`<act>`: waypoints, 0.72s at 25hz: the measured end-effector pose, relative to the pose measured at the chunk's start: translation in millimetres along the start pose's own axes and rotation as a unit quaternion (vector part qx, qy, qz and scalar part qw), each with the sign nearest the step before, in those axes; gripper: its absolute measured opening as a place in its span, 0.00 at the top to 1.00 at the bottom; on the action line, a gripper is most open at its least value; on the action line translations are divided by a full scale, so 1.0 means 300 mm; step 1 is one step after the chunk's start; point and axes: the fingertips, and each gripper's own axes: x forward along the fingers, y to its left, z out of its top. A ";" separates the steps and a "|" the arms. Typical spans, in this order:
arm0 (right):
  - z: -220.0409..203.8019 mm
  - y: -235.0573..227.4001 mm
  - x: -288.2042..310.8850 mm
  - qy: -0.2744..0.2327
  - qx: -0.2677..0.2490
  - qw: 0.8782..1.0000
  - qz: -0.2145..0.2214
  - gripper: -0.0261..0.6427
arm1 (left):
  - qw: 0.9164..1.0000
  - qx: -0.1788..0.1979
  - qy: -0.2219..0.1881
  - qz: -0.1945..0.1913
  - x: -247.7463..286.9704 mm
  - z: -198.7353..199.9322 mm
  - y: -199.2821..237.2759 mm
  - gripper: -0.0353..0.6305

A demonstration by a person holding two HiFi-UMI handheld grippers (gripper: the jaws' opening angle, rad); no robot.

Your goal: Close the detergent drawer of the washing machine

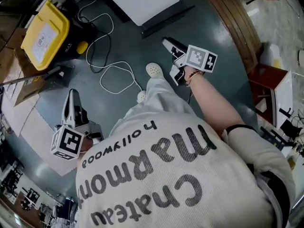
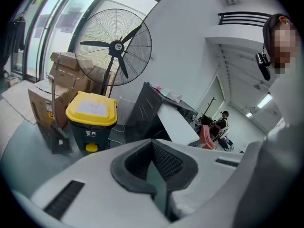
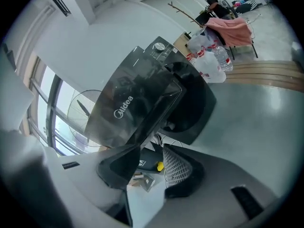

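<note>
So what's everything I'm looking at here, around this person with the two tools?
washing machine: one, black, in front, seen in the right gripper view
bin: one, dark with a yellow lid, on the floor at the left
fan: one, black, behind the bin
cardboard boxes: several, brown, beside the fan
cable: one, white, looped on the floor
water bottles: several, clear with red caps, past the washing machine
shoes: two, white, by the cable
left hand-held gripper: one, white and black, jaws together, empty
right hand-held gripper: one, white and black, jaws apart, nothing between them
</note>
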 end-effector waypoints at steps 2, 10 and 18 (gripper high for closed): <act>0.025 -0.006 0.022 0.007 0.002 1.000 0.006 0.71 | 1.000 -0.002 -0.001 0.000 0.031 0.015 -0.018 0.94; 0.102 -0.035 0.098 0.036 0.026 0.999 0.024 0.72 | 1.000 -0.004 -0.014 0.010 0.128 0.066 -0.084 0.94; 0.101 -0.058 0.130 0.099 0.033 0.994 0.044 0.72 | 0.999 -0.017 -0.035 0.020 0.211 0.087 -0.141 0.94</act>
